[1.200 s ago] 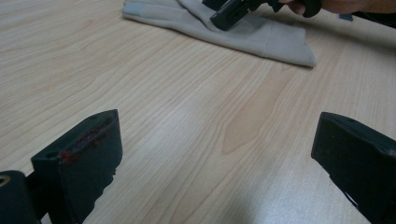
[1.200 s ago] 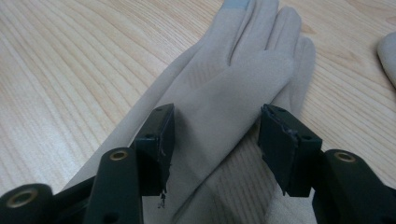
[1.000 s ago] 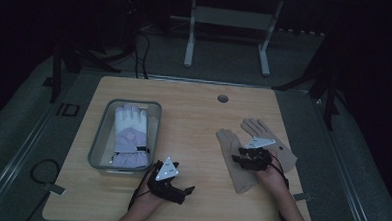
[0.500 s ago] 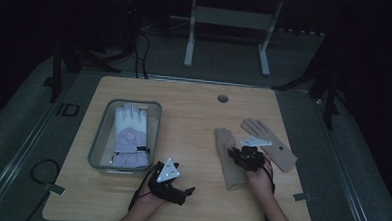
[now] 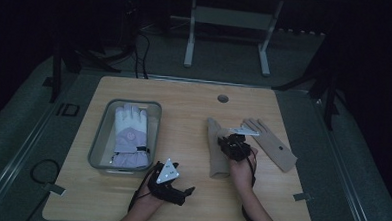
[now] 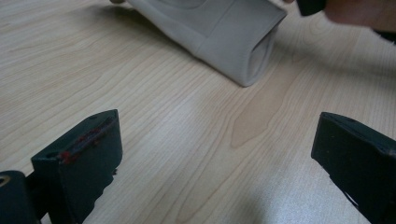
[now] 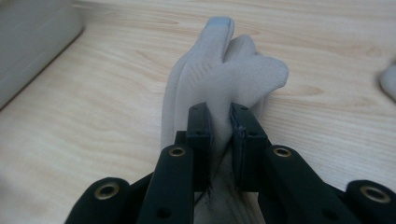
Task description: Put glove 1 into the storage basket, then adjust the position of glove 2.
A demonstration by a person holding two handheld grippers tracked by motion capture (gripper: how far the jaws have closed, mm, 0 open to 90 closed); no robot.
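R claw [image 7: 219, 128] pinches the beige glove [image 5: 216, 149] at mid-bench [image 5: 190, 200], w/ its twin glove [image 5: 272, 144] just beside, grey tray [image 5: 102, 136] w/ white glove [image 5: 129, 135] well apart, L claw [image 6: 215, 158] gaping on bare wood.

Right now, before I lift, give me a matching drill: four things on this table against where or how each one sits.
Things:
1. white ski glove
2. beige glove by the right hand
3. second beige glove
4. left gripper

States:
A. lying flat on the bare wood, untouched, at the right
B. open, its fingers wide apart over bare table
C. lying inside the grey tray
D. pinched in the right gripper, its fabric bunched up between the fingers

Pairs: 1-C, 2-D, 3-A, 4-B
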